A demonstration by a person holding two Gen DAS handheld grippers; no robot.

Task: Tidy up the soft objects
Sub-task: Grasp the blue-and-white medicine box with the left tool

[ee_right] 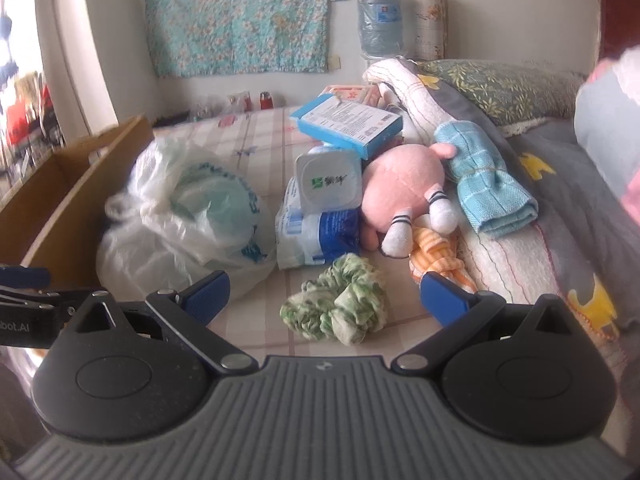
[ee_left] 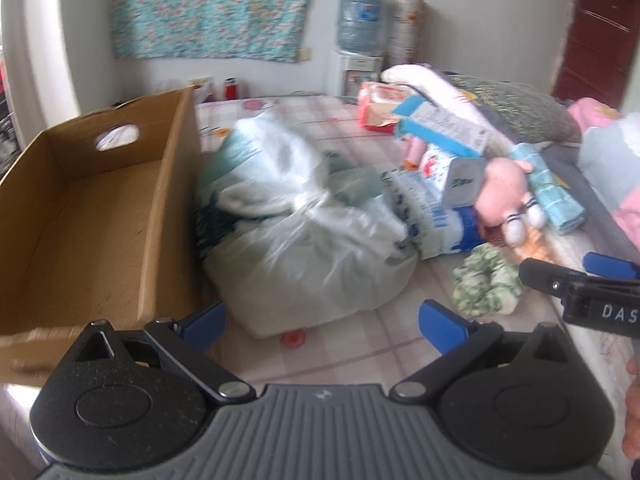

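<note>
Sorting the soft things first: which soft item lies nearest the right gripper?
The green-and-white scrunchie, lying right before the open right gripper; the pink plush toy and blue towel lie farther back.

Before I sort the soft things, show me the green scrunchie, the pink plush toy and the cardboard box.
green scrunchie (ee_right: pixel 340 308), right wrist view, on its ruffled fabric.
pink plush toy (ee_right: pixel 404 188), right wrist view, on its round body.
cardboard box (ee_left: pixel 168 208), left wrist view, on its right wall.

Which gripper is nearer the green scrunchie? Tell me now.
Right. The right gripper is open just short of the green scrunchie, which lies almost between its fingers. The left gripper is open farther left, facing the white plastic bag.
</note>
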